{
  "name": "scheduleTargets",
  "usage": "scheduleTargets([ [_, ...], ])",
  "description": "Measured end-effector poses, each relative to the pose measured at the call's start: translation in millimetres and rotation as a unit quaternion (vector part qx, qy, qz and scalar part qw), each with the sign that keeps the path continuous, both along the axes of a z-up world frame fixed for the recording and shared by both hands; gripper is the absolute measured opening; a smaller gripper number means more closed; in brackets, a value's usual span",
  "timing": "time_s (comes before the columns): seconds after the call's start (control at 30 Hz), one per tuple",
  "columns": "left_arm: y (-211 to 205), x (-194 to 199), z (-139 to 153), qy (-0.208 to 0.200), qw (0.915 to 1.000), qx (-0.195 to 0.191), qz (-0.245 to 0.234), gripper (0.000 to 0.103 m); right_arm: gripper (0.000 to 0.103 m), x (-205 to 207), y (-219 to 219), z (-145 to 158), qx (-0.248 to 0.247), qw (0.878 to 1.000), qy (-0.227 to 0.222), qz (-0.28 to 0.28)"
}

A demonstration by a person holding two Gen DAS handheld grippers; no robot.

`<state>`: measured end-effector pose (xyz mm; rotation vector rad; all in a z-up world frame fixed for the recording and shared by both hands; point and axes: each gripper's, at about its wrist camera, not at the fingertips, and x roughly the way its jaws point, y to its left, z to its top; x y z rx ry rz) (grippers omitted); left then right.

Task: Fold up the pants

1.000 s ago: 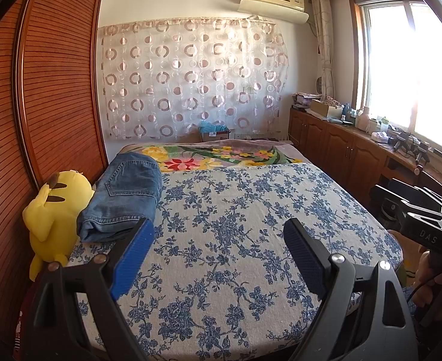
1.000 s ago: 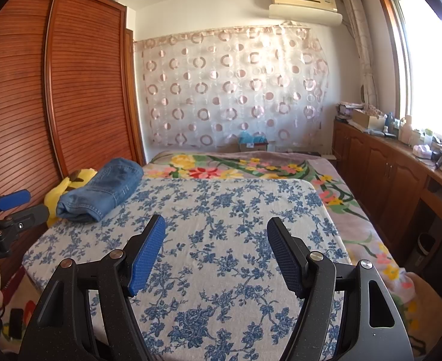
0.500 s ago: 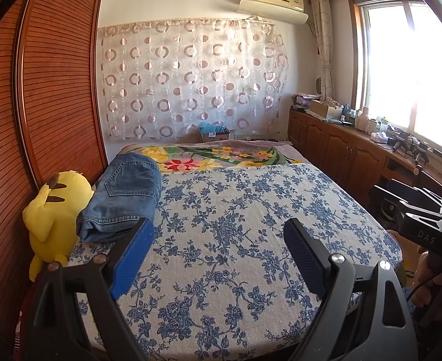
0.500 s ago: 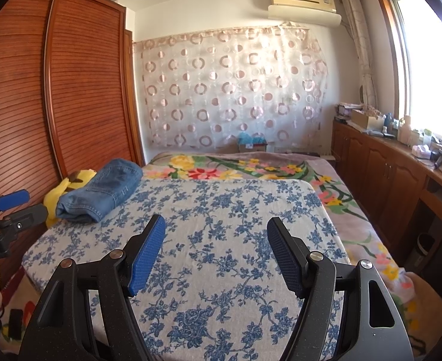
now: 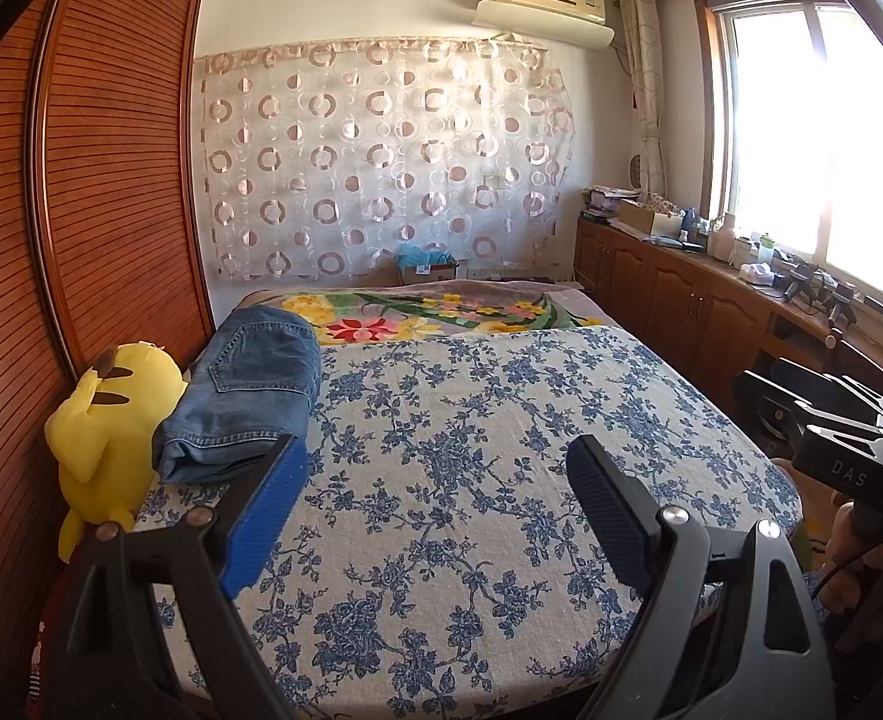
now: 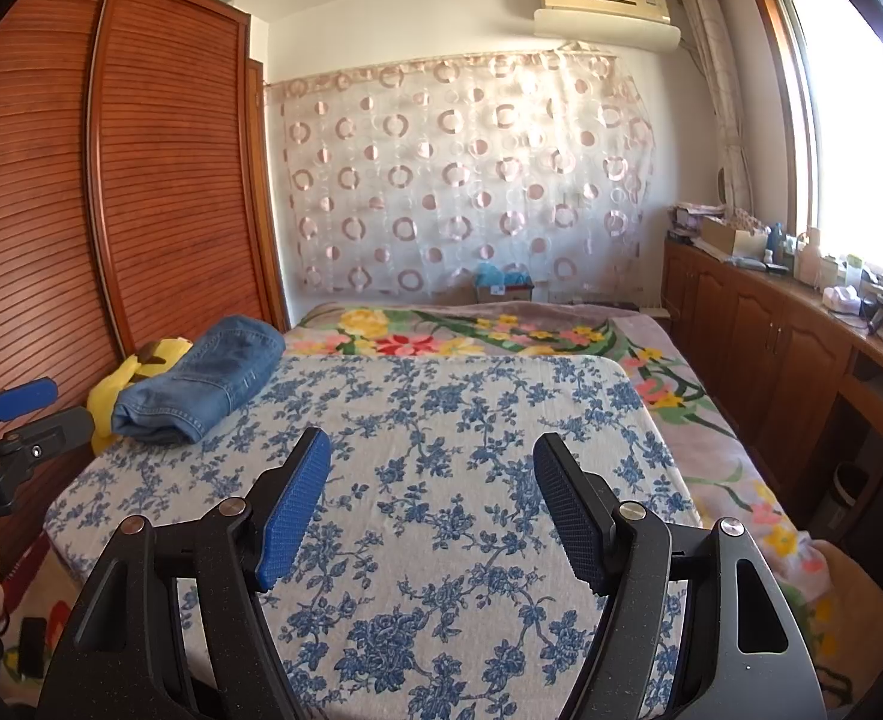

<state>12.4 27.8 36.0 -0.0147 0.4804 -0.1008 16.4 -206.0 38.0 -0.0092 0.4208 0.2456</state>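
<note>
Item 1, my left tongs [image 5: 435, 480]: held level above the near edge of the bed [image 5: 471, 528], jaws spread wide, nothing btwn the blue pads [image 5: 264, 516]. Item 2, my right tongs [image 6: 432, 486]: same pose, pointed along the bed toward the curtain [image 6: 471, 180], jaws wide apart, empty. Item 3, jeans [image 5: 249, 393]: folded bundle, lying on the blue-flowered bedspread at its left side, w/ the yellow plush [image 5: 108, 414] just beside it against the wardrobe [image 5: 81, 180]; well apart from both tongs. View notes: left cam shows the back pocket of the jeans and most of the plush, plus right tongs' body at right edge; right cam shows the plush mostly hidden behind the jeans [image 6: 201, 378], left tongs at left edge, and floral blanket [image 6: 657, 384] running down the bed's right side.
</note>
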Motion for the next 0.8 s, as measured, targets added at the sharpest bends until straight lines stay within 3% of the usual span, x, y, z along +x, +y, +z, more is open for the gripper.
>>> scheduleTargets([
  [0.8,0.0,-0.9,-2.0,-0.001,1.0000,0.000,0.000,0.089,0.072,-0.8,-2.3,-0.3,0.001,1.000,0.001,0.000],
])
